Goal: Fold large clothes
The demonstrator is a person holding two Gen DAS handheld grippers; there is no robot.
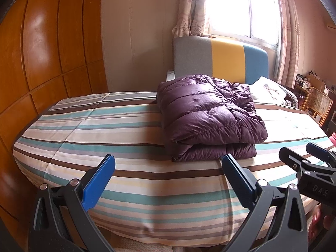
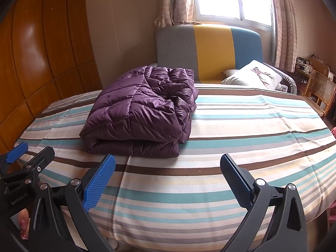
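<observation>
Folded purple jacket (image 1: pixel 210 113) lies on striped bed (image 1: pixel 94 130); left gripper (image 1: pixel 168 166) jaws spread.

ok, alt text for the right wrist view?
A folded purple puffer jacket lies on a striped bed, left of centre. The right tool, open and empty, hovers over the bed's near edge; the left tool shows at far left.

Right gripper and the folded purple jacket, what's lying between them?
Only bare striped bedspread separates the open right gripper from the purple puffer jacket, seen in the right wrist view.
</observation>
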